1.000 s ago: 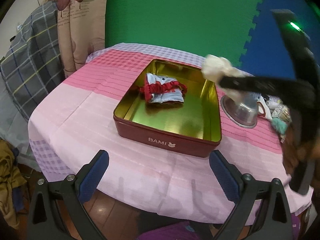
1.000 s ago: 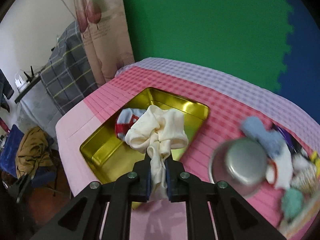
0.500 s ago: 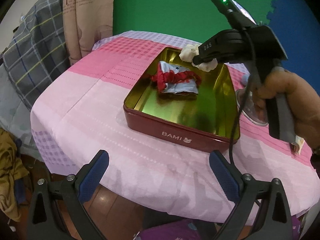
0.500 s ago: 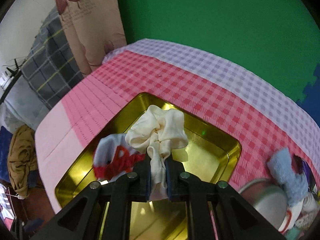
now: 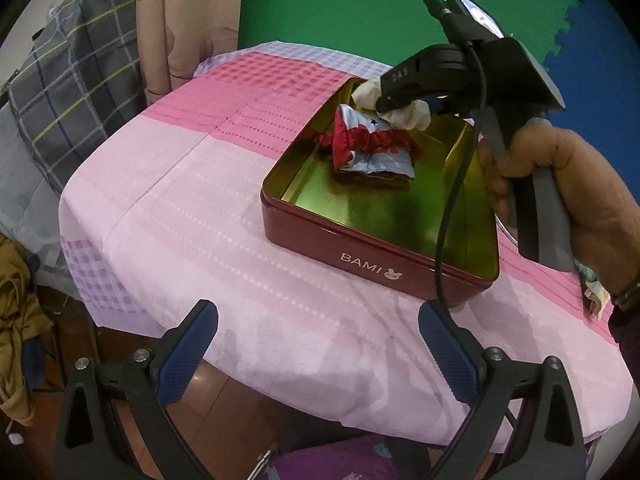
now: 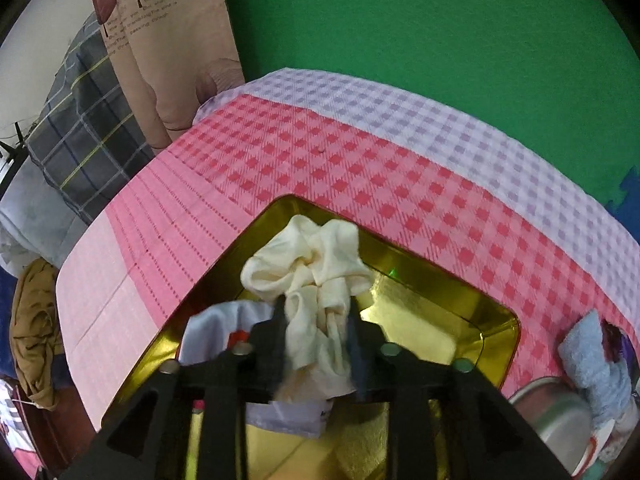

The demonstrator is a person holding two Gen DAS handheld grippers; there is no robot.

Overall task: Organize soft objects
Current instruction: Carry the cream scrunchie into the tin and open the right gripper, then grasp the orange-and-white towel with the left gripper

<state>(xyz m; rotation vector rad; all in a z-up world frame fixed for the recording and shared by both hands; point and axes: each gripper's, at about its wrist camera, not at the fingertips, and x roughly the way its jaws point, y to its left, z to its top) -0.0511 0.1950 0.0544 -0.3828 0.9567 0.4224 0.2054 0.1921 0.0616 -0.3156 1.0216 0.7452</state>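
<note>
A cream cloth scrunchie (image 6: 308, 264) hangs between the fingers of my right gripper (image 6: 316, 320), over the far corner of the red tin (image 6: 440, 280) with its gold inside. The jaws are opening; the pads have spread and the cloth sits loosely between them. In the left wrist view the right gripper (image 5: 394, 106) tips down into the tin (image 5: 360, 248), the cream cloth (image 5: 408, 114) just above a red, white and blue cloth (image 5: 368, 148) lying inside. My left gripper (image 5: 318, 340) stands open and empty off the table's near edge.
A person's hand (image 5: 560, 184) holds the right gripper's handle. An upturned metal bowl (image 6: 552, 412) and a light blue cloth (image 6: 588, 360) lie right of the tin. Plaid fabric (image 5: 68, 80) hangs at the left. The pink checked tablecloth (image 5: 180, 216) drops at the near edge.
My right gripper carried the cream cloth left over the tin and lowered it toward the far corner. Its jaws, shut on the cloth before, have spread. The left gripper barely shifted.
</note>
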